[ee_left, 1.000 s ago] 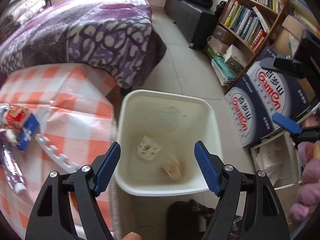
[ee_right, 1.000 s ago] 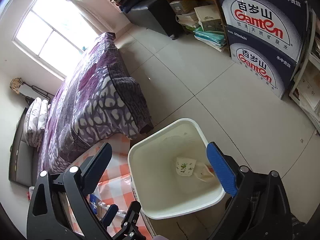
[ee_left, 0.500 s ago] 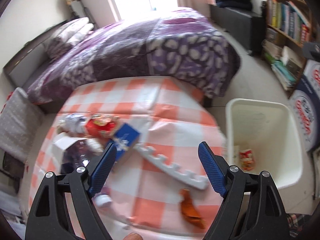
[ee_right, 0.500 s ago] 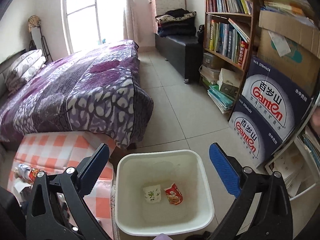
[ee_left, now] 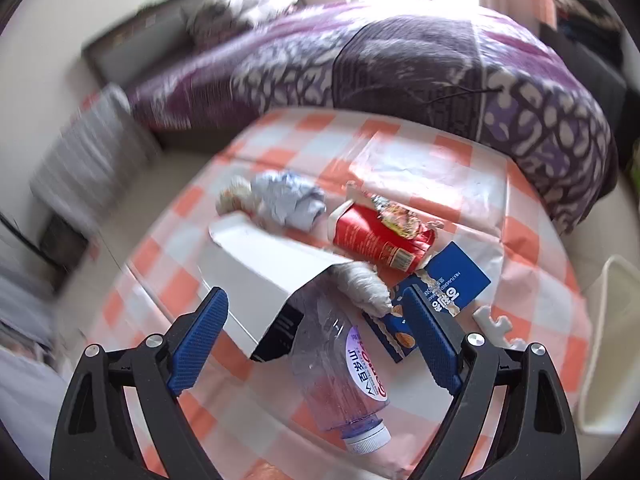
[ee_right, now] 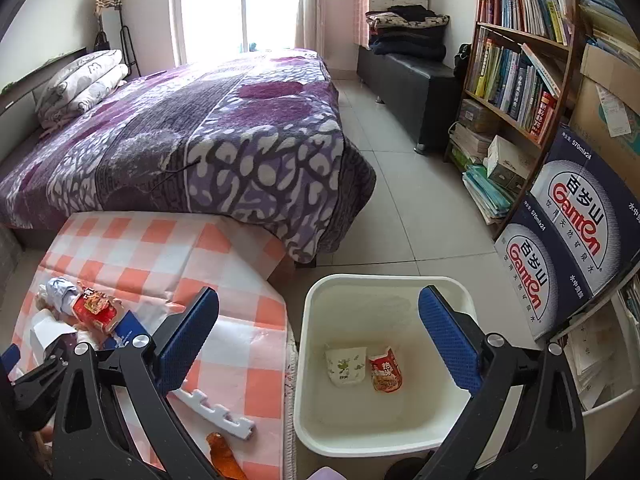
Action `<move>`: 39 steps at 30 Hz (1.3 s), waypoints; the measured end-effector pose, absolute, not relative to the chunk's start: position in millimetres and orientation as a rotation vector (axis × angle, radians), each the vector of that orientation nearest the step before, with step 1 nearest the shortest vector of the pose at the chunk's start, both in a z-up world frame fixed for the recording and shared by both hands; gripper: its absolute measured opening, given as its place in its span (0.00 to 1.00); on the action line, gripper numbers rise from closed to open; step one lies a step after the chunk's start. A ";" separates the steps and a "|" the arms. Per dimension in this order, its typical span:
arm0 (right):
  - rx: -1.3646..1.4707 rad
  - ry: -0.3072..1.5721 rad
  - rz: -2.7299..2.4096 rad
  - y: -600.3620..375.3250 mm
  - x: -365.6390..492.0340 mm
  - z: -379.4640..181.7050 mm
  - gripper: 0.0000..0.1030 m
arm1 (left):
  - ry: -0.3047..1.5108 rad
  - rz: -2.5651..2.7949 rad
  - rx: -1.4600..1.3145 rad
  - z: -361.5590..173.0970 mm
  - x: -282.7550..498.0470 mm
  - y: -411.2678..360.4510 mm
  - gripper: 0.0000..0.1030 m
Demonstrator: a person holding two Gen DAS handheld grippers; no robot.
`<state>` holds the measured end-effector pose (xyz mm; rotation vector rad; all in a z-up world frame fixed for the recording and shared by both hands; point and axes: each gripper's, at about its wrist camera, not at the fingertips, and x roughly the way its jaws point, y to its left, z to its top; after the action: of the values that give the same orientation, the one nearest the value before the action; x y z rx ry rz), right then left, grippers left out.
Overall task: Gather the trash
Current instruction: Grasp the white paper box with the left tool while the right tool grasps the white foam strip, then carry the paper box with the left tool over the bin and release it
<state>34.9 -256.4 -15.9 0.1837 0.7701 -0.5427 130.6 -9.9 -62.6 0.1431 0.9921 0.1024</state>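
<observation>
My left gripper (ee_left: 316, 336) is open and empty above a trash pile on the checked table (ee_left: 404, 148): a clear plastic bottle (ee_left: 340, 364), a white box (ee_left: 260, 268), a red snack packet (ee_left: 380, 240), a blue biscuit box (ee_left: 444, 292), crumpled grey paper (ee_left: 288, 200) and a white tissue wad (ee_left: 366, 284). My right gripper (ee_right: 320, 344) is open and empty above the white bin (ee_right: 384, 364), which holds a paper cup (ee_right: 346, 366) and a red wrapper (ee_right: 386, 368). The pile also shows in the right wrist view (ee_right: 88, 312).
A white toothed foam strip (ee_right: 216, 410) and an orange scrap (ee_right: 224, 456) lie near the table's front edge. A purple bed (ee_right: 180, 140) stands behind the table. A bookshelf (ee_right: 520, 60) and stacked water cartons (ee_right: 560, 240) stand right of the bin.
My left gripper swung left from over the bin to over the trash pile on the table. My right gripper tilted up and stays over the bin. A red wrapper now lies in the bin.
</observation>
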 end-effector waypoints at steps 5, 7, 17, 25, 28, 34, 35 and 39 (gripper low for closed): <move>0.189 0.797 -0.511 -240.1 47.6 -26.3 0.93 | 1.115 0.154 -0.271 -72.1 149.7 64.1 0.84; 0.184 0.812 -0.500 -233.1 52.6 -31.1 0.93 | 1.149 0.195 -0.462 -84.8 154.4 93.2 0.84; 0.058 0.964 -0.371 -202.7 83.4 -74.7 0.93 | 1.229 0.243 -0.806 -131.7 177.8 126.1 0.84; 0.021 1.227 -0.181 -177.5 103.2 -137.5 0.87 | 1.198 0.116 -0.704 -117.4 188.3 125.1 0.55; -0.033 1.245 -0.148 -163.0 104.8 -145.6 0.74 | 1.157 0.109 -0.595 -100.7 185.2 123.8 0.49; -0.066 1.274 -0.097 -143.0 107.0 -146.6 0.25 | 1.132 0.037 -0.580 -80.6 170.6 133.3 0.47; -0.072 1.268 -0.090 -139.6 107.6 -144.2 0.24 | 1.126 0.027 -0.580 -76.5 168.3 134.9 0.45; -0.029 1.190 -0.042 -124.7 105.3 -122.1 0.24 | 1.095 -0.007 -0.575 -60.0 158.0 139.8 0.40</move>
<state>105.3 -124.7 -122.1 -0.0286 1.1902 -0.0416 158.0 139.8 -60.0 -0.5751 1.0948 -0.0067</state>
